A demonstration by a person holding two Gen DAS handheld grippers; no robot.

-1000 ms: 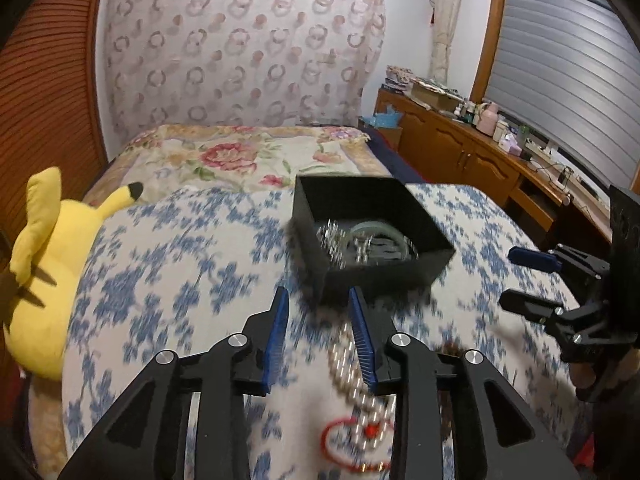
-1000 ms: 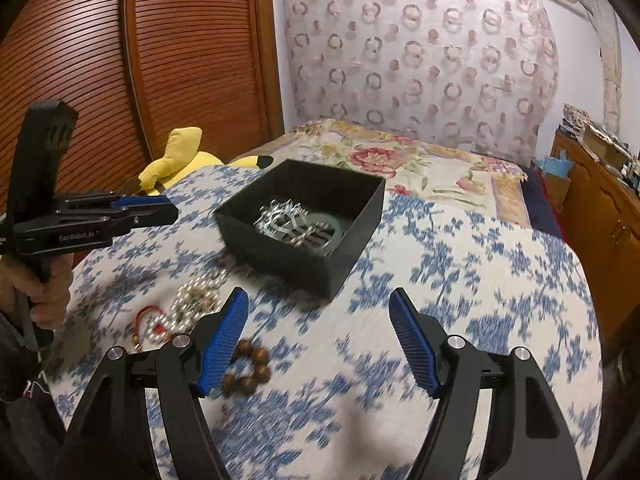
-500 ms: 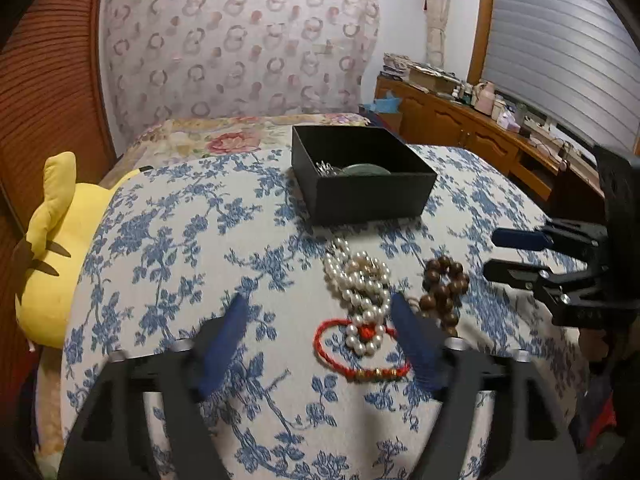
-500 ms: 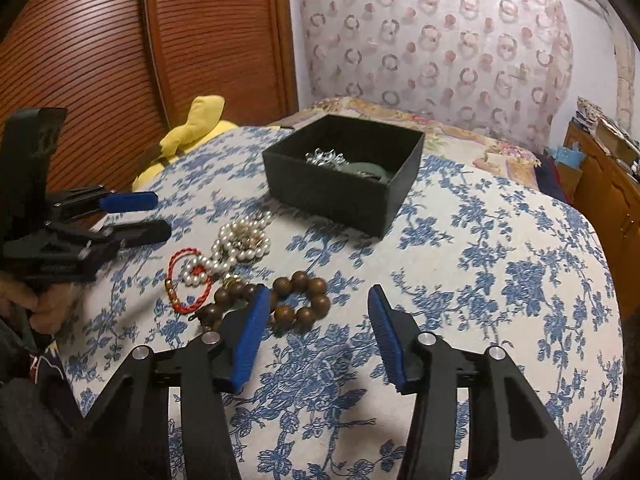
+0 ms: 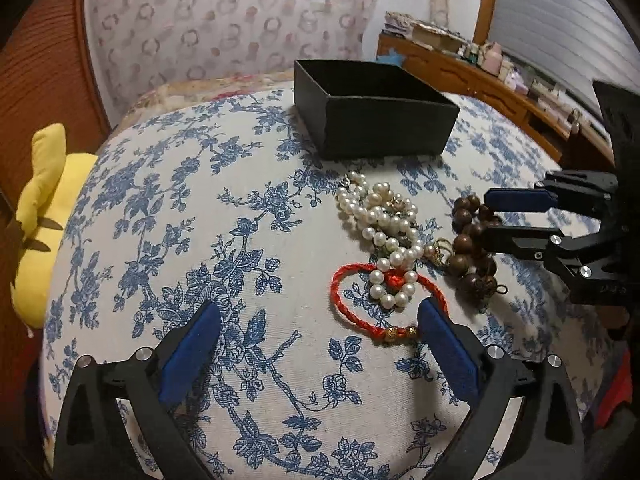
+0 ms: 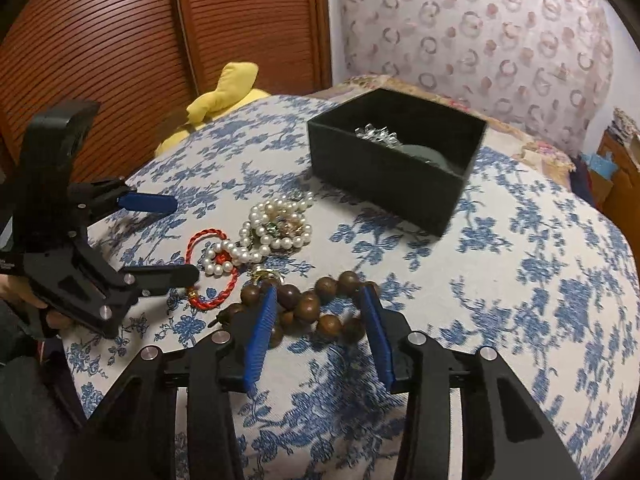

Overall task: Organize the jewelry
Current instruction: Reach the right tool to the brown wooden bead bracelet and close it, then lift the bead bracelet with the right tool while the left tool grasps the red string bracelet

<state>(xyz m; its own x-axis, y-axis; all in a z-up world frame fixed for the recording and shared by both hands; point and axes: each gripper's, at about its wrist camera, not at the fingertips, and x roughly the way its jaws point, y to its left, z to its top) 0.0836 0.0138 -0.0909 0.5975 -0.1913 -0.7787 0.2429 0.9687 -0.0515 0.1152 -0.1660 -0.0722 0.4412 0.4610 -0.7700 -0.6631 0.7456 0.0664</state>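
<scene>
Right wrist view shows the black box (image 6: 400, 176) on the worktop (image 6: 520, 280) well apart from the wooden bead bracelet (image 6: 316, 308), which the right gripper (image 6: 320, 320) straddles, spread, and may drag along the tangled pearl necklace (image 6: 276, 228); left gripper (image 5: 316, 344) gapes too.

Black box (image 5: 384, 132): interior hidden from left wrist view | silver piece (image 6: 378, 135) inside: partly behind box wall, too small to identify | wooden bead bracelet (image 6: 316, 308): partly covered by right gripper (image 6: 320, 322) | yellow plush (image 5: 38, 216): cut off by bench (image 5: 200, 240) edge | dresser clutter (image 5: 496, 64): indistinct
</scene>
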